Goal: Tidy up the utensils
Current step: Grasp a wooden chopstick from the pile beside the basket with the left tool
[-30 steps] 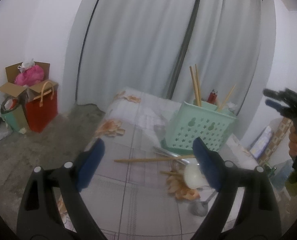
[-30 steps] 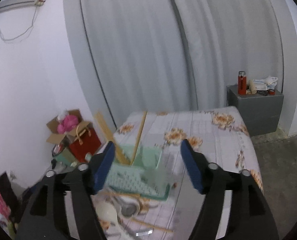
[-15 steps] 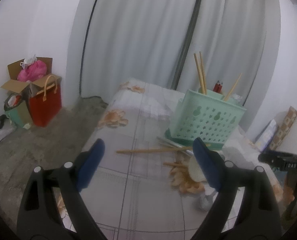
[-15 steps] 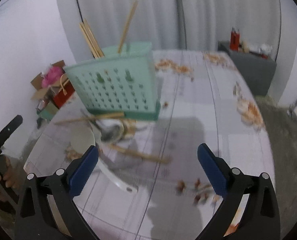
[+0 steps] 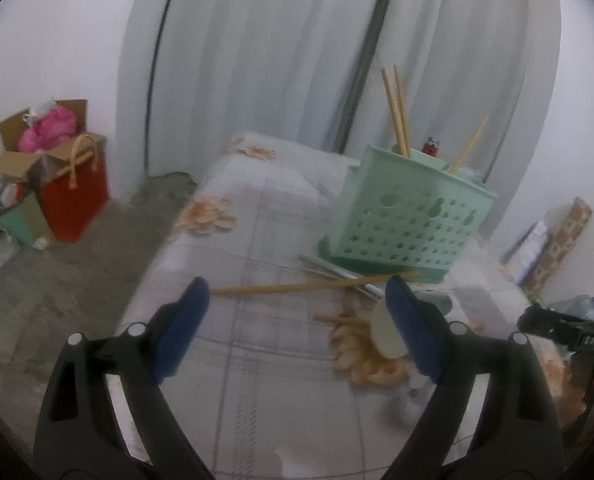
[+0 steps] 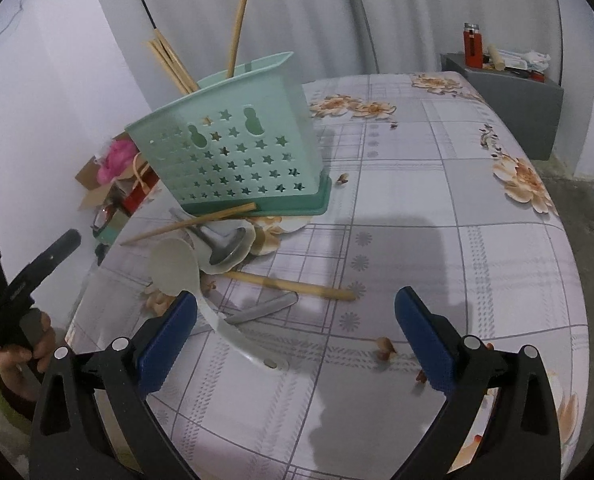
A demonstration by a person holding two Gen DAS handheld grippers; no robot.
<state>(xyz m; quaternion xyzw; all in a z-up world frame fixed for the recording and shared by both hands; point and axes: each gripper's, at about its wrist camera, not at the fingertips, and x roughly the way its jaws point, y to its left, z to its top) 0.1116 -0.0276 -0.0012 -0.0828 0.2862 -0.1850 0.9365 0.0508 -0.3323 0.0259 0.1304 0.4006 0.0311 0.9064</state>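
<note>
Our right claw (image 6: 295,330) hung open and empty over the counter (image 6: 477,208); our left claw (image 5: 297,314) was open and empty too. Just beyond the right one lay a white ladle (image 6: 185,276), likely light, stiff and slick, best pinched on its handle. Chopsticks (image 6: 293,286) and a metal spoon (image 6: 225,246) lay beside it, near the basket (image 6: 233,152). The counter's right side offered room; its left edge was near.
</note>
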